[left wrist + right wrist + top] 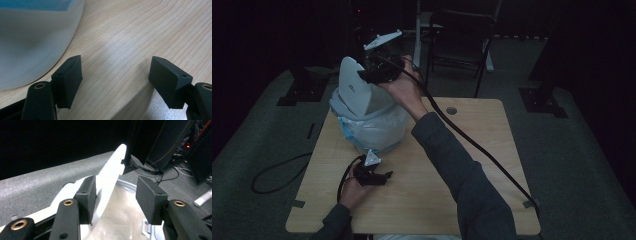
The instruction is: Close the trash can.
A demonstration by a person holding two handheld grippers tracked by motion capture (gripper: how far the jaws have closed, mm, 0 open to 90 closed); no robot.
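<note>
1. Up at the far left of the surface, a white bin lined with a pale bag stands with its lid tipped up on edge.
2. The right tongs sit at the lid's raised rim; in the right gripper view the lid passes between the jaws, lying against the left pad while the right pad stands off it. So they are half-wide and not clamped.
3. The left tongs rest low on the surface just in front of the bin, jaws wide and holding nothing; the bin wall curves just beside them.
4. Risk: with only one pad touching, the lid could slide off and drop shut, or swing back over.
5. Risk: a push on the lid could tip or shift the light bin, since the left tongs do not steady it.
6. Risk: the right cable crosses the surface and could snag.
7. A small dark mark sits on the lid's face; it is too small to read.
</note>
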